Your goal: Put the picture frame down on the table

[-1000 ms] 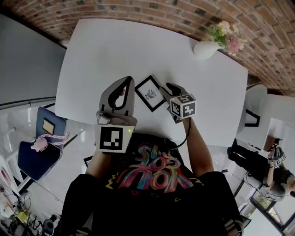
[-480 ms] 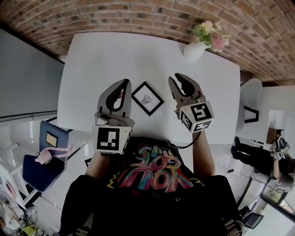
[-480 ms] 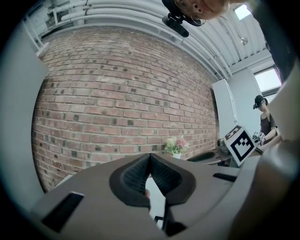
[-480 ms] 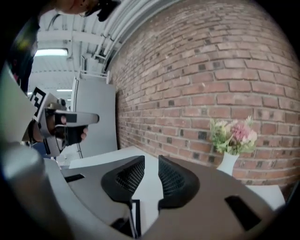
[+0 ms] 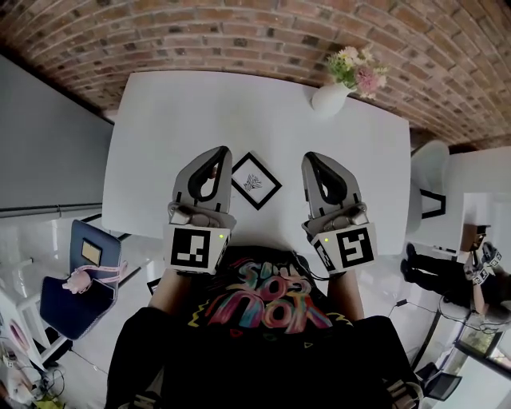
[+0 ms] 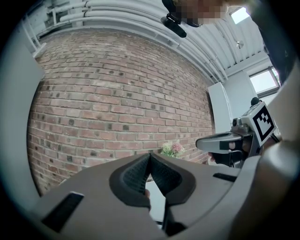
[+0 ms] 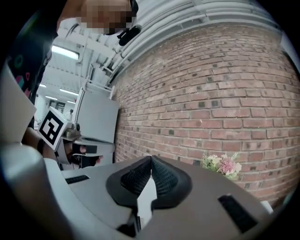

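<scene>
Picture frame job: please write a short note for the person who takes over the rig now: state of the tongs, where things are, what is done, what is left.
Left tongs: shut, empty, to the left of the frame.
Right tongs: shut, empty, to its right.
The small black square picture frame lies flat on the white table between the two, touching neither.
Done: frame put down.
Left: nothing, it seems.

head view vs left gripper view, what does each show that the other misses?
Head view only: the picture frame lying flat on the white table between the left gripper and right gripper, touching neither; a blue chair beside the table. Left gripper view only: its own jaws shut tip to tip, nothing between; ceiling pipes. Both: the right gripper, the flowers, the brick wall.
</scene>
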A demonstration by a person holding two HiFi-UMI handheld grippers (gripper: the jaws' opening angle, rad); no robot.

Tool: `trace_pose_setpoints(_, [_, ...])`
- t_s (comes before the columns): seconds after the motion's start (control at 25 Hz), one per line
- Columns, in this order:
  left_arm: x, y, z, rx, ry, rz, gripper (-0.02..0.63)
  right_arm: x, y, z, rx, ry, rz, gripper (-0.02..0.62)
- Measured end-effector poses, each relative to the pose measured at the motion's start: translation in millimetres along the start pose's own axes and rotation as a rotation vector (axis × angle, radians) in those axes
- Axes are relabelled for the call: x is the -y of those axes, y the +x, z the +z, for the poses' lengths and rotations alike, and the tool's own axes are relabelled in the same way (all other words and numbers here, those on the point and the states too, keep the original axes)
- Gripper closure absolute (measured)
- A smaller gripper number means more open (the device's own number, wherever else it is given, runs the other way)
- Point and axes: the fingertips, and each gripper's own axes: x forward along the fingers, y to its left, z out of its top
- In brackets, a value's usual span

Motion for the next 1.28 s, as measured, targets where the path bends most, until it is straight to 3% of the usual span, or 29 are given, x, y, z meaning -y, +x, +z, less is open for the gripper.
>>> trace_pose_setpoints(0.32, [1.7, -2.9, -1.0, -0.001, -0.004, -0.005, 0.584, 9.8, -13.9, -9.4, -0.006, 0.061, -0.02, 0.574])
trace_pose_setpoints(1.28, [1.7, -0.7, -2.2, -0.004, -0.001, 0.01, 0.584, 16.9, -7.3, -18.6, -0.011, 0.105, -0.004, 0.575])
